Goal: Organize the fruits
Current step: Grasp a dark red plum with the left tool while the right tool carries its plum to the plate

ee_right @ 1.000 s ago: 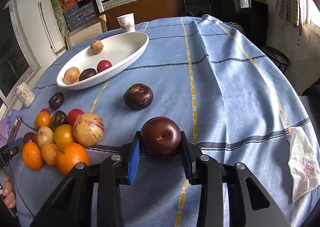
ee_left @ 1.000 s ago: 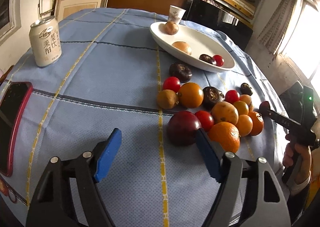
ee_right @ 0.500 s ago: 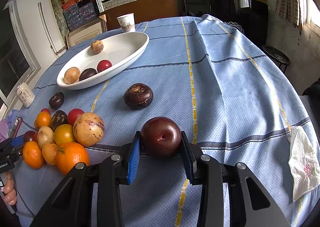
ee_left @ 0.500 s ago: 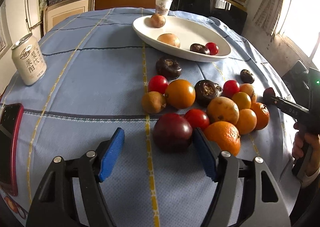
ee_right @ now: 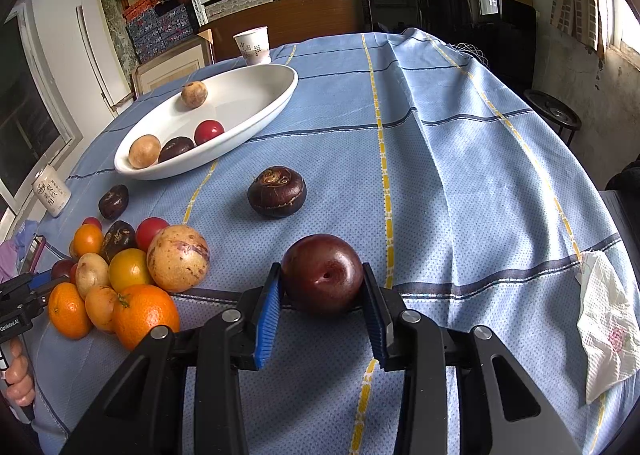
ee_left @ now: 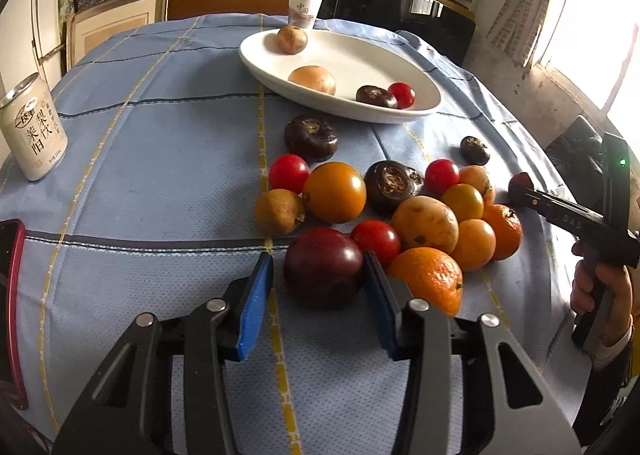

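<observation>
A pile of oranges, tomatoes and dark fruits [ee_left: 424, 223] lies on the blue tablecloth. My left gripper [ee_left: 318, 275] is open around a dark red plum [ee_left: 322, 265] at the pile's near edge; the left pad stands clear of it and the right pad is close. My right gripper [ee_right: 322, 283] is shut on another dark red plum [ee_right: 322, 273], just over the cloth. A white oval dish [ee_left: 348, 55] holding several fruits stands further back; it also shows in the right wrist view [ee_right: 240, 103].
A drink can [ee_left: 34, 127] stands at the left, a red phone [ee_left: 10, 295] at the near left edge. A paper cup [ee_left: 304, 11] is behind the dish. A lone dark fruit [ee_right: 276, 193] and a crumpled tissue [ee_right: 608, 319] lie on the cloth.
My left gripper has moved forward and to the right, narrowing its jaws around the plum at the pile's edge. The right gripper has held still with its plum.
</observation>
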{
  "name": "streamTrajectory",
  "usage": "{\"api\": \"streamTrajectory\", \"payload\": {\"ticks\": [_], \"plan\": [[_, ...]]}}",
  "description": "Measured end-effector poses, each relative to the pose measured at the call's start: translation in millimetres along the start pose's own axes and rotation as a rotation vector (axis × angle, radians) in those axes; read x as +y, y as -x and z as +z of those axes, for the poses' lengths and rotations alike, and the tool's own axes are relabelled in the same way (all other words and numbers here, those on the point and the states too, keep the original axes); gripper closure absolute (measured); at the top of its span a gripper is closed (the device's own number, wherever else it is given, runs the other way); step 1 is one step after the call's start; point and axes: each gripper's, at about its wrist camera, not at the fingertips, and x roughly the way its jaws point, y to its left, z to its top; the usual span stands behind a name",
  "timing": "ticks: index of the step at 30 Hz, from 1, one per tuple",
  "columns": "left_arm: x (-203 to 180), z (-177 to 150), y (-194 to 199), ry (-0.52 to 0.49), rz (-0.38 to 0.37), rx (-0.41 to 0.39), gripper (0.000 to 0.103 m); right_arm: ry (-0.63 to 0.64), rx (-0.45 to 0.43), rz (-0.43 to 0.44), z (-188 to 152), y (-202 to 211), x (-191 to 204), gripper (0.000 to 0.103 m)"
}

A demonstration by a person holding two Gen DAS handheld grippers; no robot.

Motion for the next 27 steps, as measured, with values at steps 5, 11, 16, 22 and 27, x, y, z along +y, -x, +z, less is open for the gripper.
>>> {"api": "streamTrajectory", "payload": {"ticks": [5,11,16,22,27], "plan": [[-1.8,-0.6,1.3,-0.008,-0.001,-0.007,0.064,-0.008,-0.001,0.009,-0.8,0.7,0.4,0.064],[-1.8,-1.3,4.5,-0.006,0.023,-0.022,0.064,-0.012,-0.003,0.013,-1.1,1.0,0.7,0.065],[4.4,-2.4,17.6,0.023,0.035,-0.08,0.064,-0.008,-0.028,0.034,-3.4,7.4,1.2,0.065],[0.3,12.1,32.4,-0.011,-0.003,-0.122,0.064,0.023,-0.084,0.055,1.6,27.7,11.4,0.066],[-7.6,55.3,31.3,-0.05,-0.021,-0.14,0.064,0.089,-0.094,0.16,27.8,41.5,41.0,0.066]]}}
